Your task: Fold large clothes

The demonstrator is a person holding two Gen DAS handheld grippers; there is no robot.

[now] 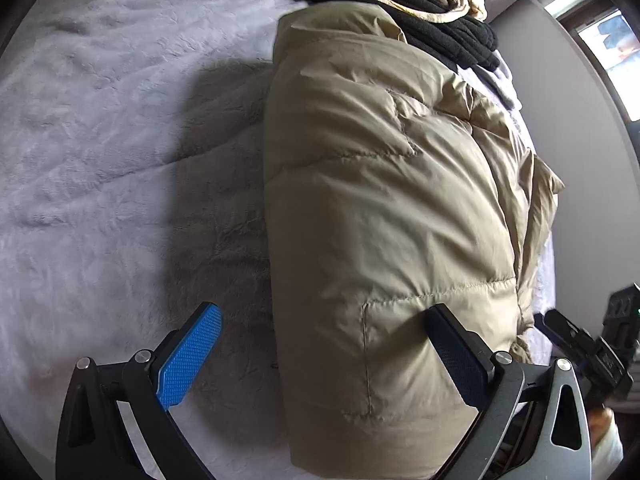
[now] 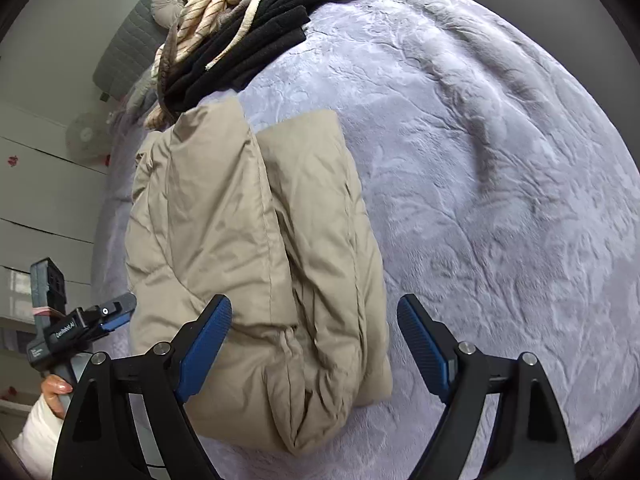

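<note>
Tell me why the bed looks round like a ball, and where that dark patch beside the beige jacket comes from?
Both wrist views use fisheye lenses, so the flat lilac blanket bulges and the corners go black. In the left wrist view, window light from the right throws the beige jacket shadow leftward. The right wrist view is evenly lit and sharp.

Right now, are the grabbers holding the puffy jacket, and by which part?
Nothing is held. The left hand-held gripper and right hand-held gripper both stand open above the folded beige jacket, pads not pressing it.
</note>
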